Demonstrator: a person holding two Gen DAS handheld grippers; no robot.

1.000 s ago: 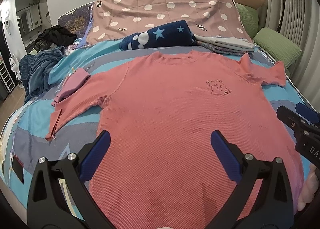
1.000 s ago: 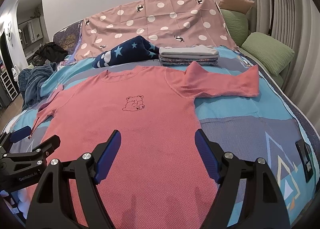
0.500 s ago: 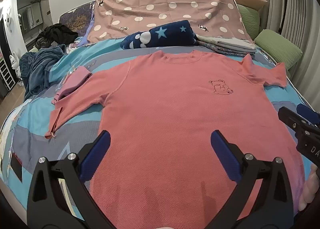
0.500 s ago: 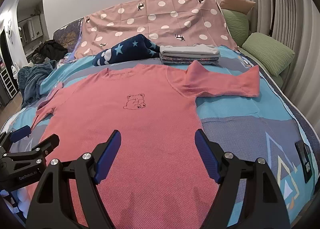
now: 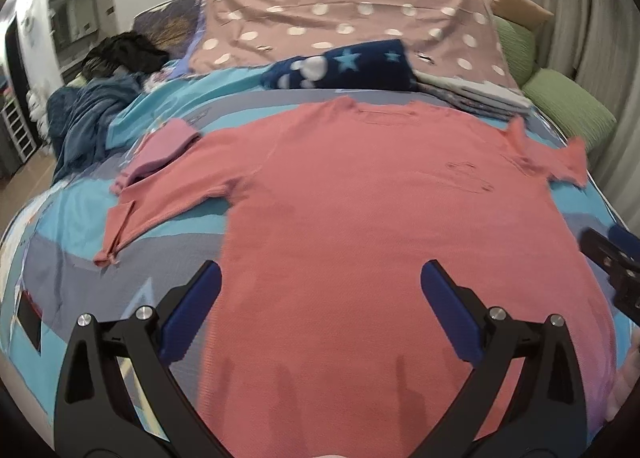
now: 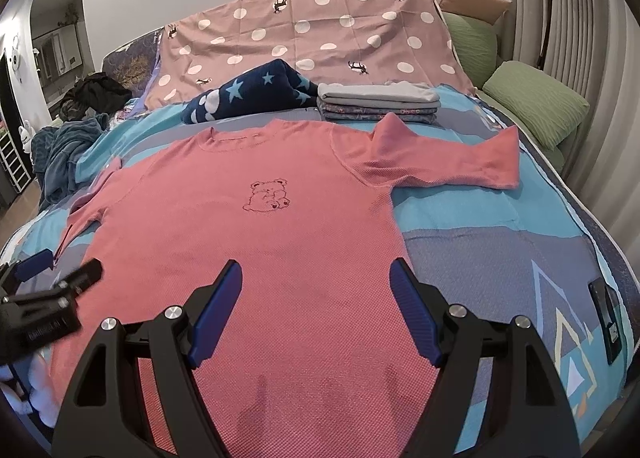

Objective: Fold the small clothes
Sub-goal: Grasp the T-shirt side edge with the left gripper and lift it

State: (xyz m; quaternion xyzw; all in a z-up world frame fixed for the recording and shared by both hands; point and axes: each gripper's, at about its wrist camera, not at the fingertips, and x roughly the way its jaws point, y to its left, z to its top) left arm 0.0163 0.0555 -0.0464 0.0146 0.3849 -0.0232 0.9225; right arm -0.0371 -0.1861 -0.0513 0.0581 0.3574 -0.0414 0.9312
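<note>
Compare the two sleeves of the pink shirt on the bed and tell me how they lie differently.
The sleeve near the folded stack lies spread out sideways, with a raised peak of cloth at its shoulder; the sleeve near the blue blanket angles down toward the shirt's hem. The first lies opened wide, its cuff flat; the second looks narrower, its cuff end creased. Both are the same pink knit, resting on the bedspread, and neither is folded over the body yet.

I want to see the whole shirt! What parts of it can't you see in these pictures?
- Bottom hem of the pink shirt: both views, hidden behind the open left gripper and right gripper and cut off by the frame edge.
- Bear drawing: smeared by motion blur in the left wrist view.
- Left sleeve: mostly flattened at the right wrist view's edge.
</note>
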